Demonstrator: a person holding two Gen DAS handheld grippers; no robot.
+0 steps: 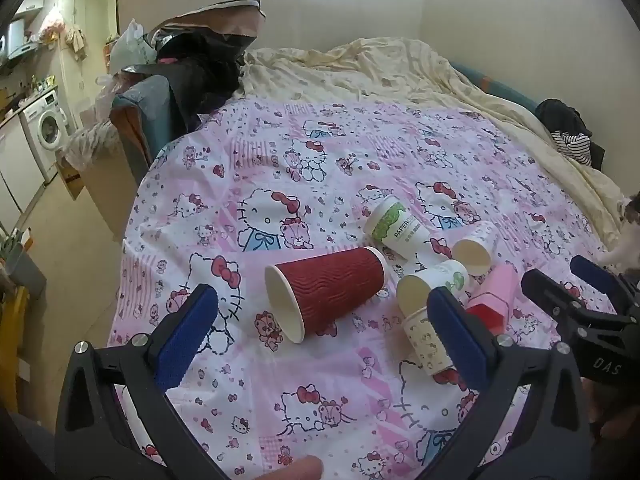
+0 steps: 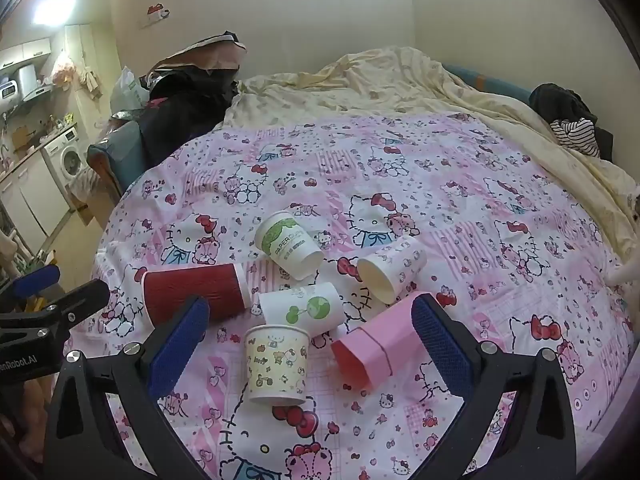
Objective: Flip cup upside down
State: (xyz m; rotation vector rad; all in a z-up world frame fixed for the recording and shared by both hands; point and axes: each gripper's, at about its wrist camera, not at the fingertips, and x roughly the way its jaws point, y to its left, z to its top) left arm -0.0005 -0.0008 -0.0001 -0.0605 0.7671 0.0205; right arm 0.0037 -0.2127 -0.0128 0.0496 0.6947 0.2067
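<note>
Six paper cups lie scattered on a pink cartoon-cat printed sheet (image 2: 460, 208) spread over a bed, with both sets of tongs poised above them and gripping nothing. The left gripper (image 1: 322, 328) hangs with its blue-padded jaws spread wide; the tall dark-red ribbed paper cup (image 1: 328, 292) lies on its side just beyond and between the two pads, its open mouth turned toward the camera, clear of both. The right gripper (image 2: 310, 344) is equally wide open, and between its pads, a little ahead, stands the cream paper cup printed with small cartoon animals (image 2: 278, 364), apart from either pad. Directly behind it a white paper cup with green tree motifs (image 2: 302, 308) lies on its side, touching the red cup's base. To the right rests a pink faceted paper cup with a red interior (image 2: 376, 346), near the right-hand pad. Farther back lie a white paper cup with a green leaf label (image 2: 290, 246) and a white paper cup with small pink prints (image 2: 390, 268), both on their sides. A rumpled cream quilt (image 2: 380, 88) covers the far end of the bed.
</note>
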